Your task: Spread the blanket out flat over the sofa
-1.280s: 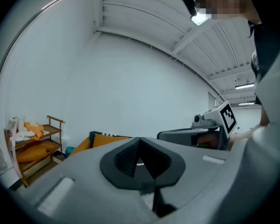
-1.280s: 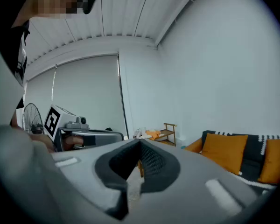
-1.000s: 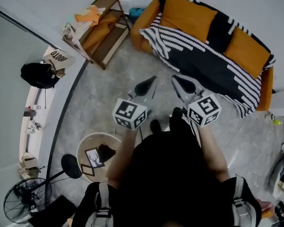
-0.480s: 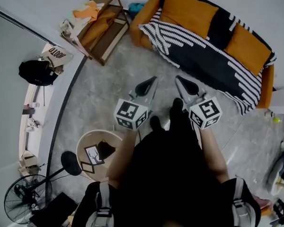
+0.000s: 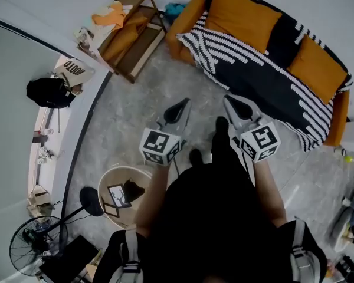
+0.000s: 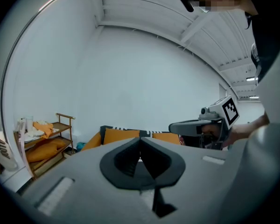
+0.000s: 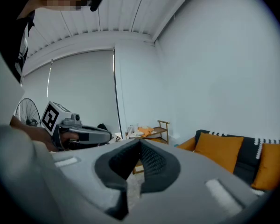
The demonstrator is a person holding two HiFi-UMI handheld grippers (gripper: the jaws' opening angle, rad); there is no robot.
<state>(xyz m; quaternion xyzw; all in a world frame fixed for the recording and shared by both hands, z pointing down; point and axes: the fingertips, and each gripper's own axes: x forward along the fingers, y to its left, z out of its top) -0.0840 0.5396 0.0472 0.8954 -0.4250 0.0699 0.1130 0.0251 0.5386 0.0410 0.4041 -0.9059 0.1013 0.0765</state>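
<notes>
The black and white striped blanket (image 5: 265, 81) lies over the seat and back of the orange sofa (image 5: 192, 13), with two orange cushions (image 5: 242, 16) on top; its near edge hangs down toward the floor. My left gripper (image 5: 184, 103) and right gripper (image 5: 229, 99) are held side by side over the grey floor, a short way in front of the sofa. Both are shut with nothing between the jaws. In the left gripper view the shut jaws point at the sofa (image 6: 126, 135), with the right gripper (image 6: 196, 127) beside. The right gripper view shows the cushions (image 7: 221, 150).
A wooden shelf (image 5: 130, 37) with orange cloth stands left of the sofa. A round low table (image 5: 115, 178) with a picture frame sits by my left side. A fan (image 5: 32, 255) and a black bag (image 5: 50, 92) line the left wall.
Both grippers stay shut and empty. The head view has drifted, so the sofa sits a little further right and the grippers slightly higher in the picture.
</notes>
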